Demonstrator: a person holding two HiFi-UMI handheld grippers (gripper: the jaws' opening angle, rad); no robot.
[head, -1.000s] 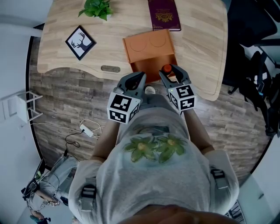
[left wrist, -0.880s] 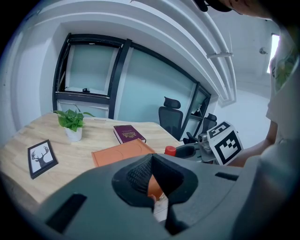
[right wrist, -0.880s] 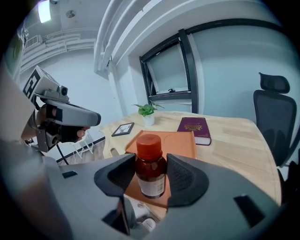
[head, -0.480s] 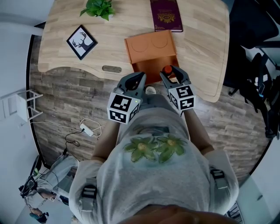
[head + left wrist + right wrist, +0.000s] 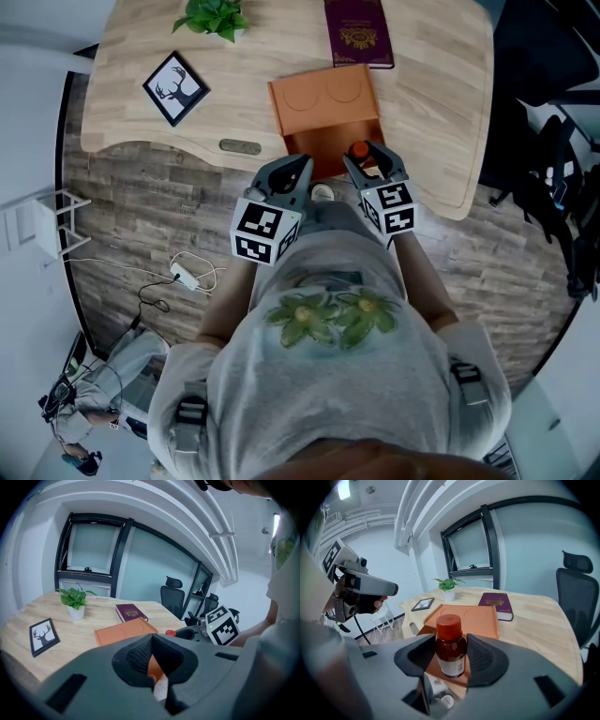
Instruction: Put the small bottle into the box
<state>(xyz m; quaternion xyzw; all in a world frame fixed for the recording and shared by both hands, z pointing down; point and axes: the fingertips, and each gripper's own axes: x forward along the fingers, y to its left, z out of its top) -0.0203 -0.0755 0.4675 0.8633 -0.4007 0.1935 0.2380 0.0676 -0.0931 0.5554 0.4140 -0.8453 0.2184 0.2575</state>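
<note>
The small brown bottle [image 5: 451, 648] with a red cap [image 5: 358, 149] stands upright between the pads of my right gripper [image 5: 451, 660], which is shut on it. In the head view this gripper [image 5: 368, 159] hovers over the near end of the orange box [image 5: 323, 105], at the table's front edge. The box [image 5: 466, 617] lies just beyond the bottle, its flat top showing two round outlines. My left gripper [image 5: 292, 174] is held to the left of the right one, near the box's near corner. Its jaws [image 5: 151, 641] are shut on nothing. The bottle's cap [image 5: 170, 633] shows beside the right gripper [image 5: 192, 633].
On the wooden table [image 5: 431, 84] lie a maroon book [image 5: 358, 32] behind the box, a potted plant [image 5: 208, 16] at the back left and a framed deer picture [image 5: 174, 89] at the left. Office chairs [image 5: 171, 599] stand beyond the table. Cables [image 5: 183, 277] lie on the floor.
</note>
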